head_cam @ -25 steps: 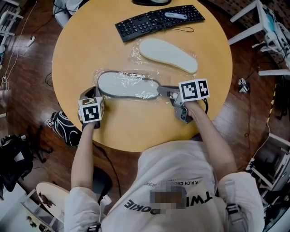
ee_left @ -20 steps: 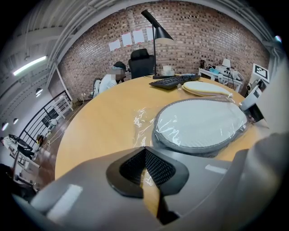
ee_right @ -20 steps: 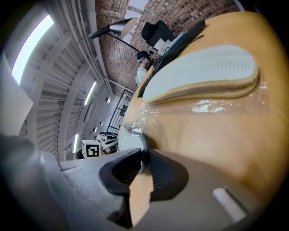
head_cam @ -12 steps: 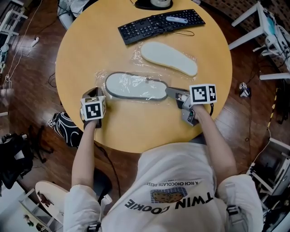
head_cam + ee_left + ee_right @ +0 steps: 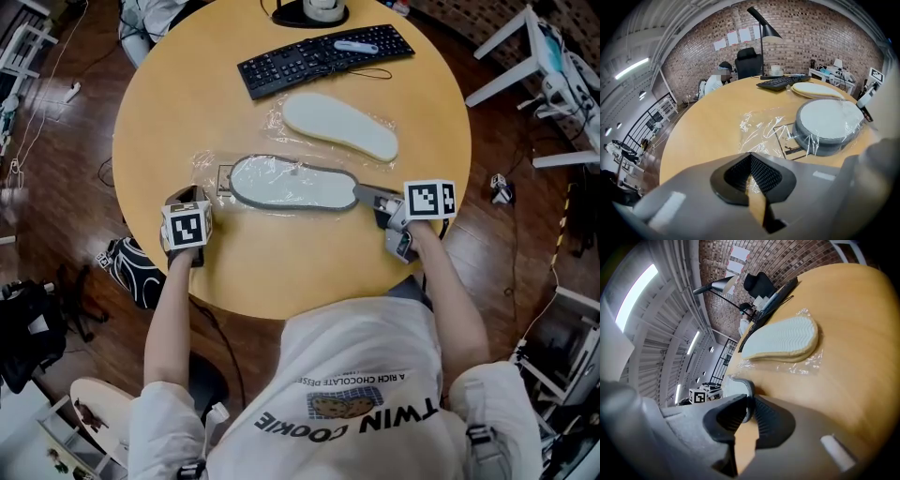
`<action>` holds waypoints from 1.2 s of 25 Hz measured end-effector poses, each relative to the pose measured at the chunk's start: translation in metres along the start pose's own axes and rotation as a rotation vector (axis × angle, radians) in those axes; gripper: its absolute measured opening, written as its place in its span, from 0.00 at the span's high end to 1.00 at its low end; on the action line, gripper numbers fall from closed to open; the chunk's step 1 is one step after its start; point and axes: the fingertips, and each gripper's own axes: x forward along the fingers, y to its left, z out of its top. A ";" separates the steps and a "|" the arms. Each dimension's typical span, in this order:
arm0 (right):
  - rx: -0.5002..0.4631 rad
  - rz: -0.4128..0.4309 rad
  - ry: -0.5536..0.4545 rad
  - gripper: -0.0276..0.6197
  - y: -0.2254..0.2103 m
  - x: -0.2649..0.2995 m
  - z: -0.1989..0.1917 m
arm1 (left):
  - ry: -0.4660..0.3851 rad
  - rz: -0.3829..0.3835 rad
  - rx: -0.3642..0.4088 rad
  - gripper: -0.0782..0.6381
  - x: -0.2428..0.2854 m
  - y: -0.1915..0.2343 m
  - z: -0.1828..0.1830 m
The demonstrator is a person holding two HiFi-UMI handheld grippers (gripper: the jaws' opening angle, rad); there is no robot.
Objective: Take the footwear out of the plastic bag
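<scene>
A grey slipper [image 5: 291,183] [image 5: 827,124] lies sole up on the round table [image 5: 281,267], its left part still inside a clear plastic bag [image 5: 211,169] [image 5: 761,124]. My right gripper [image 5: 361,194] [image 5: 749,404] is shut on the slipper's right end [image 5: 736,387], with the rim pinched between the pads. My left gripper [image 5: 190,195] [image 5: 750,159] sits at the bag's left corner. Its jaws are closed, and a bit of the film seems caught in them. A second, cream slipper [image 5: 339,126] [image 5: 780,341] lies in its own bag farther back.
A black keyboard [image 5: 323,56] with a small white device on it lies at the table's far side, next to a lamp base [image 5: 312,11]. A dark bag [image 5: 131,267] lies on the floor at left, and white furniture stands at right.
The grey slipper has slid to the right with my right gripper, and more of it is out of the bag. The bag's left end and my left gripper have stayed about where they were.
</scene>
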 end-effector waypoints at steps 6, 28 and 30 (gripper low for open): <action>0.005 -0.011 -0.020 0.88 -0.012 -0.023 0.002 | 0.016 -0.005 -0.010 0.89 0.000 -0.002 -0.002; 0.044 -0.009 -0.048 0.89 -0.060 -0.102 0.010 | 0.056 0.052 0.000 0.89 0.001 -0.003 0.002; 0.082 -0.044 -0.046 0.89 -0.068 -0.111 0.006 | 0.057 0.059 0.005 0.89 0.001 -0.001 0.001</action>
